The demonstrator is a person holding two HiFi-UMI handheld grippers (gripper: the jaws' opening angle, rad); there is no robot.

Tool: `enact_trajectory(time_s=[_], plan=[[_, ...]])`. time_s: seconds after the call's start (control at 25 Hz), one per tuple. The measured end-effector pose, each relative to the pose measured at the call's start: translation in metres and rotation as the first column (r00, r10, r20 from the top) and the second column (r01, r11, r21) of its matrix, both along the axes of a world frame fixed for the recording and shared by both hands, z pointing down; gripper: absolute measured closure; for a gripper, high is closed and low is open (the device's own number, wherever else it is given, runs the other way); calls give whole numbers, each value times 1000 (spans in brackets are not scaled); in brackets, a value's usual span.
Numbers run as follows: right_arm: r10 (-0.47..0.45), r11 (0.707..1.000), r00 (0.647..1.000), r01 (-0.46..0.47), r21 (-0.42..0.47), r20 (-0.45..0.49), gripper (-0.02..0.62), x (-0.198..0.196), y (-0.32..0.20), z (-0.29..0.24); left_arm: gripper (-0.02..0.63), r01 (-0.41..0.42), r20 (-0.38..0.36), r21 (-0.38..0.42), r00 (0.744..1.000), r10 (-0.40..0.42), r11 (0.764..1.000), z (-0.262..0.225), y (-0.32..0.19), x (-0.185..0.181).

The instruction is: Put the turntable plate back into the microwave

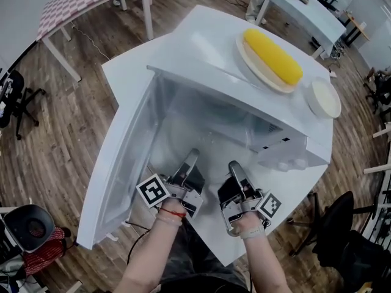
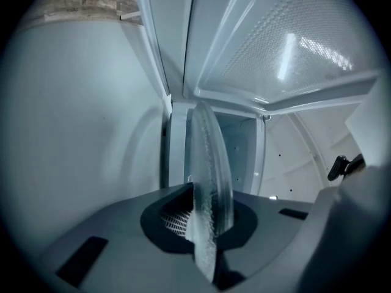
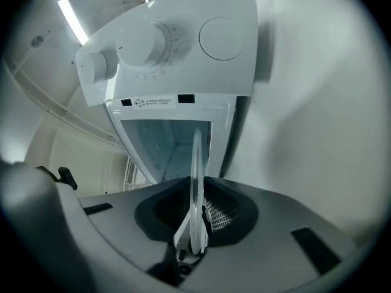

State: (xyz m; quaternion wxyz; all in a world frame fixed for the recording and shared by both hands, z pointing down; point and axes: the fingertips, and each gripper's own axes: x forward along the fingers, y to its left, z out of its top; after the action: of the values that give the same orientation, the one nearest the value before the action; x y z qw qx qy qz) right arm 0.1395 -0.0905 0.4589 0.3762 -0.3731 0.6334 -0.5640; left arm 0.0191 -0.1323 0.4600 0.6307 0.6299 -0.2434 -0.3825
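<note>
The left gripper [image 2: 208,221] and right gripper [image 3: 195,221] each clamp the glass plate's [image 2: 211,157] rim at the microwave's [image 1: 208,54] open mouth; it is likely stiff, slick and fragile, so rim holds suit it.

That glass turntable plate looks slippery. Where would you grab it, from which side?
Take the glass plate by its thin rim, from the microwave's open front. It is flat and wide, so jaws only fit over its edge; the left gripper and right gripper each pinch the near rim, side by side, which likely keeps it level.
</note>
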Motion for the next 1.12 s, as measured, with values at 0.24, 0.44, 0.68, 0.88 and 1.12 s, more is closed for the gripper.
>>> enact_trajectory(time_s=[0.24,0.44,0.68,0.88,1.12], plan=[[-30,999,999,30,-14,18,525,-10,2,2,575,31,-8,-37,999,-32,999,3,-10,4],[-44,998,998,46,-31,45,525,-19,-6,2,575,53,3,-49,999,-53,997,3,-27,5],[-6,998,994,13,-61,109,525,-19,-18,5,575,69,19,-43,998,-68,997,2,-41,11],[-7,998,993,14,-61,119,525,-21,-25,4,575,69,10,-50,998,-69,996,1,-47,18],[3,997,991,6,-71,130,526,-21,-31,8,575,71,-3,-46,997,-71,996,3,-51,21]])
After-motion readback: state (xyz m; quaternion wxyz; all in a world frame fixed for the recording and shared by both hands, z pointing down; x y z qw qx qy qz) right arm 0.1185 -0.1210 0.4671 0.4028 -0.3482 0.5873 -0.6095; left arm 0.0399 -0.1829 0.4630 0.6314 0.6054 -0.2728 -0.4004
